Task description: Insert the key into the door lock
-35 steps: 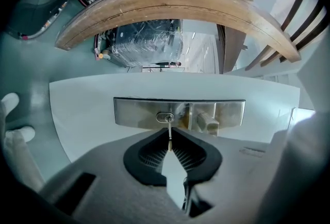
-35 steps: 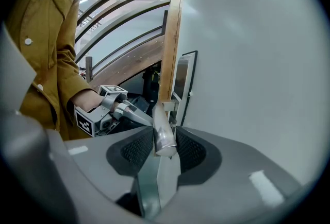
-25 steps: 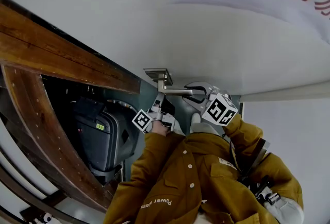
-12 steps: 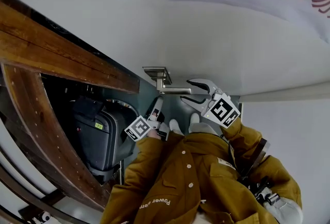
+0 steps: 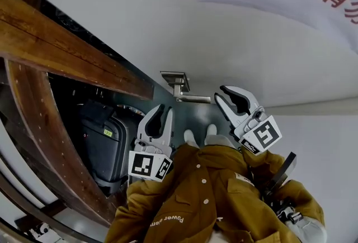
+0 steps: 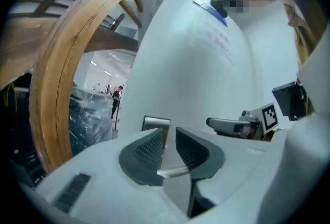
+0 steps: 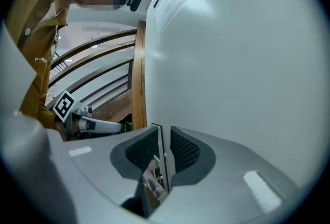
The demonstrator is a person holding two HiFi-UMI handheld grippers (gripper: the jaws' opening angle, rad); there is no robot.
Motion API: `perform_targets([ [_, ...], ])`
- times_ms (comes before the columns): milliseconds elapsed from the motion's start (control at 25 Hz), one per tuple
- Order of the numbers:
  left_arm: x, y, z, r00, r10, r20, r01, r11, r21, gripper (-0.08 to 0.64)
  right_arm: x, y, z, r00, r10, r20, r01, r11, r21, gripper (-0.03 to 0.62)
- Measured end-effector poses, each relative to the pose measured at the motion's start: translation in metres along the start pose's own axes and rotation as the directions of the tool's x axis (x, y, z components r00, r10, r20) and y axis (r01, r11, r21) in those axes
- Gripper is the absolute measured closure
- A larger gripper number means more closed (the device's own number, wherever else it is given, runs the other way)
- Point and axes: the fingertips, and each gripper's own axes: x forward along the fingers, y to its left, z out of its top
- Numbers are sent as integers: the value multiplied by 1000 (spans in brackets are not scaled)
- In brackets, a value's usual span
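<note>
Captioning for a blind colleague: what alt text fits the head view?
The grey left tool and right tool hover empty near a silver lever door handle on a white door, jaws apart though just closing partway.

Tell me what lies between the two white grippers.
Head view: the silver lever door handle lies between left gripper and right gripper; their jaws, just closing partway, hold nothing.

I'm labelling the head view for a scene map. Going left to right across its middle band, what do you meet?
black hard-shell suitcase → left tool → silver metal door handle → right tool
</note>
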Motion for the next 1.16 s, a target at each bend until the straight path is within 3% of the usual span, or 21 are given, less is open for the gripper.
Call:
perform_targets([
  [80,-2,-18,14,1000,-10,10,10,999,53,520,-2,3,1,1000,-25,4,25,1000,-18,586],
  [160,-4,-30,18,1000,-18,14,17,997,75,557,-2,7,-3,999,-39,-15,38,998,-41,588],
  [840,9,-46,2,997,-61,-50,62,998,16,557,-5,8,-15,994,-81,-66,79,996,-36,588],
  [1000,11,-48,1,996,-73,-56,74,997,7,557,-1,9,-8,996,-84,-34,82,995,-54,588],
  [1160,12,-47,2,996,-75,-56,75,997,-5,557,-5,10,-21,990,-89,-107,86,996,-37,588],
])
